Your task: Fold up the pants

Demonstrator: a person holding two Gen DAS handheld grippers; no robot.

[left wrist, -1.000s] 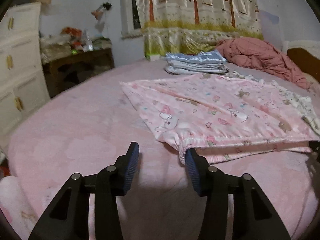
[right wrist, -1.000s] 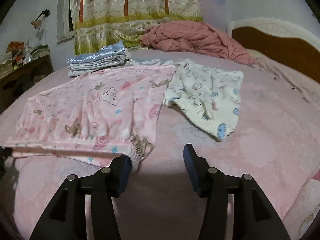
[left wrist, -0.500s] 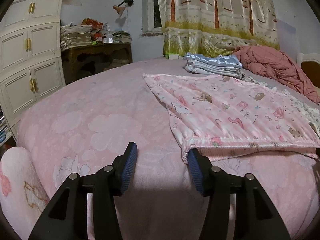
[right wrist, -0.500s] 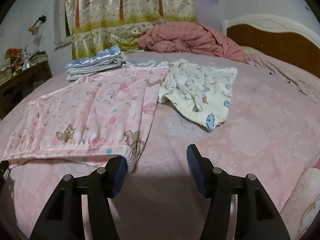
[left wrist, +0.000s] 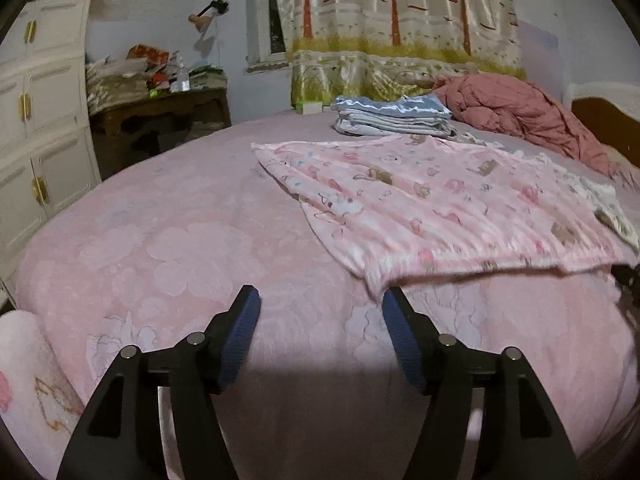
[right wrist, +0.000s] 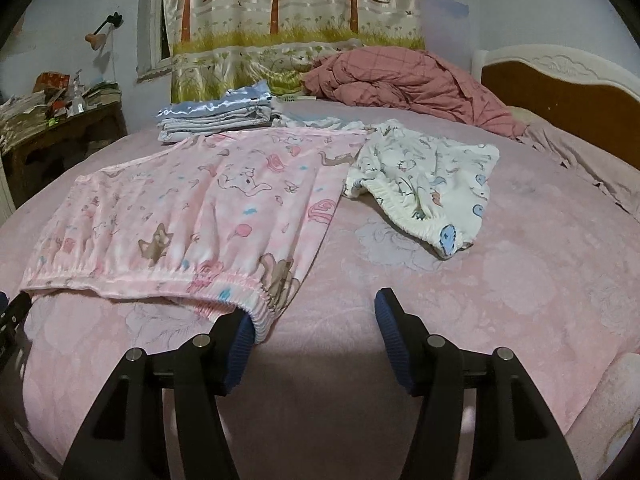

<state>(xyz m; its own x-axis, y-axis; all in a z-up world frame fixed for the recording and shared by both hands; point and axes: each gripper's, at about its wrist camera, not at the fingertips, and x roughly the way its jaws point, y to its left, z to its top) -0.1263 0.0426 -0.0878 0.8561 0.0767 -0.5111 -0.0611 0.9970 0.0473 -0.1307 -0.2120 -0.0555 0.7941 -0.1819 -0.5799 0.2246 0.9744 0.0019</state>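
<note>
Left gripper (left wrist: 320, 312) spread wide, clasping nothing, low over the pink bedspread (left wrist: 168, 248); blue inner pad of its right finger (left wrist: 400, 340) just beside the near corner of the pink pants (left wrist: 432, 208), contact not clear through the blur. Right gripper (right wrist: 314, 316) likewise parted and empty-handed, its left finger pad (right wrist: 240, 340) against the elastic waistband corner of the same pink pants (right wrist: 192, 216). Pants spread flat across the bed, waistband toward both cameras, legs running back toward a stack of folded clothes (right wrist: 216, 114). Beside them, to the right, cream printed pants (right wrist: 428, 188), crumpled. Farther back, a reddish quilt (right wrist: 404, 80), heaped near the headboard (right wrist: 560, 92), and a tree-print curtain (right wrist: 280, 12).
</note>
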